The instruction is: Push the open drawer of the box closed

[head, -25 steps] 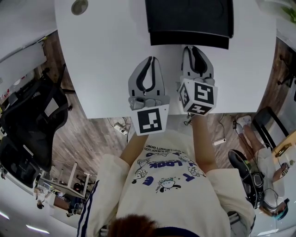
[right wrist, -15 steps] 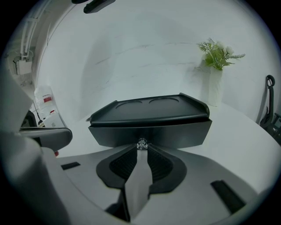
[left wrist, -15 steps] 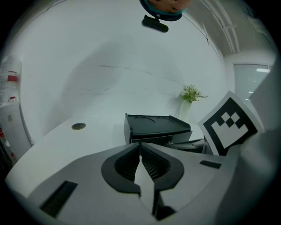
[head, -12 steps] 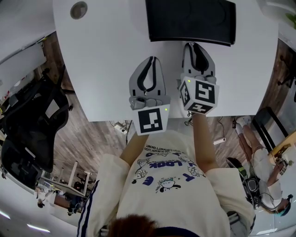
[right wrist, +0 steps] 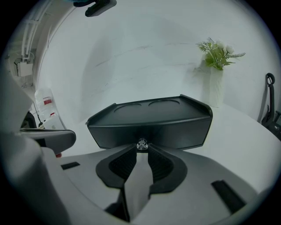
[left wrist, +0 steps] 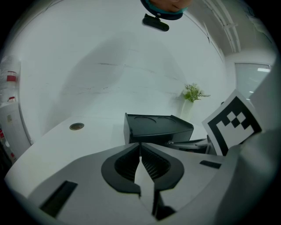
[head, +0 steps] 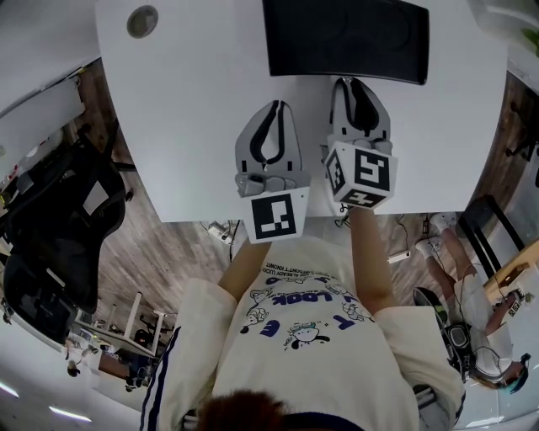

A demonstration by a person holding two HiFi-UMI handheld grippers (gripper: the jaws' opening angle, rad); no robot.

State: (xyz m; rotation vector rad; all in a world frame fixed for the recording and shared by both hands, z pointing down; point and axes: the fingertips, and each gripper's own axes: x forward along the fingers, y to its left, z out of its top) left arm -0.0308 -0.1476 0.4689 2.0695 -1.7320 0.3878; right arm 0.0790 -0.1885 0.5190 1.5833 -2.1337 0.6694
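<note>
The black box (head: 345,38) stands at the far side of the white table (head: 185,126); its drawer front (right wrist: 175,132) looks flush with the body. My right gripper (head: 360,82) points straight at that front. Its jaws are opening, with a narrow gap, and the small shiny knob (right wrist: 142,144) sits right at the tips of the right gripper (right wrist: 142,150); the pads do not visibly press on it. My left gripper (head: 275,105) lies on the table left of the box and a little short of it, shut and empty. In the left gripper view, the left gripper (left wrist: 140,147) has its tips touching and the box (left wrist: 153,127) lies ahead.
A round grommet (head: 142,21) is set in the table at the far left. A white vase with a green plant (right wrist: 216,83) stands behind the box on the right. The table's near edge runs just under both grippers; a black office chair (head: 59,219) stands beside the table on the left.
The drawer that stuck out from the box's front has slid in. My right gripper went forward with it. The left gripper stayed in place.
</note>
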